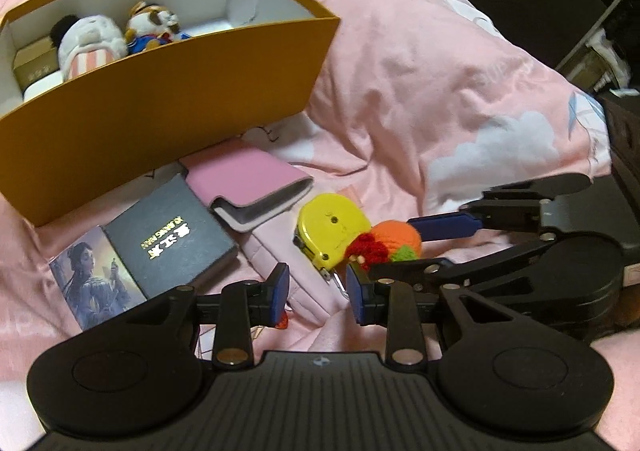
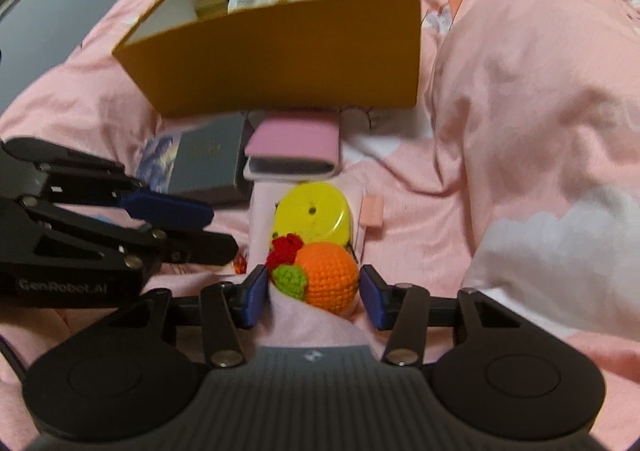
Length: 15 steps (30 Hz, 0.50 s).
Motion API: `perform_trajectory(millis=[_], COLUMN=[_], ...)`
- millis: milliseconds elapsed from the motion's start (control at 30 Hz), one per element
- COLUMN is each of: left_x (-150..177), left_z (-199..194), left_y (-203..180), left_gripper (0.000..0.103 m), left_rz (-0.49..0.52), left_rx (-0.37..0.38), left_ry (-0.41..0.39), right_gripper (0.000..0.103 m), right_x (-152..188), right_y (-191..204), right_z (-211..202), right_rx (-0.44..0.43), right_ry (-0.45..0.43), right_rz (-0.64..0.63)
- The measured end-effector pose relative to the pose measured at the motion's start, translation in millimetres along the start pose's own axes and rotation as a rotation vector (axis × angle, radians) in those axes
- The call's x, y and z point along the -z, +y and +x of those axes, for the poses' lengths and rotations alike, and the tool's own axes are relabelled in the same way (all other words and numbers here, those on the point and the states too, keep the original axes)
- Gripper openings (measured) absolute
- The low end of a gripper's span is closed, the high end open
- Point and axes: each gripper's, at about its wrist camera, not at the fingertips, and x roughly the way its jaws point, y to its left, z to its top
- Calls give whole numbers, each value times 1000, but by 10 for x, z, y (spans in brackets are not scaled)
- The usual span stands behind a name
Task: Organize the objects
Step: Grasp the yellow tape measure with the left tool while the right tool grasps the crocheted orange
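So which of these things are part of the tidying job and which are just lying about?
Part of the job:
- orange crocheted ball, between the right gripper pads
- yellow tape measure
- pink wallet
- black book
- illustrated card box
- orange cardboard box

Just lying about:
- pink quilt

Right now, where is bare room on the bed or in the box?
Free: the box's right end beside the plush toys, and the pink quilt right of it. Crowded: before the box, where black book, pink case, yellow tape measure lie together.
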Motion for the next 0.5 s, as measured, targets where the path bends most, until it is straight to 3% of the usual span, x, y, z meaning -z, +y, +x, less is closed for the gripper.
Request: perform_trajectory(millis=[167, 333, 467, 500], left_x=[-47, -158, -247, -255], left_z=[-1, 56, 198, 231], left_y=[70, 2, -92, -98], left_gripper=[39, 48, 62, 61], left_rz=[-34, 18, 38, 32], left_rx=[-1, -4, -14, -8], left_ry=[3, 6, 24, 27], right_gripper=[51, 50, 50, 50], right_x=[-53, -198, -241, -228], right_y=[-12, -146, -262, -302], right_z=[-74, -388, -316, -261], right_rx=[6, 21, 74, 74], right_ry=[18, -91, -95, -86], right_rz=[0, 40, 59, 77])
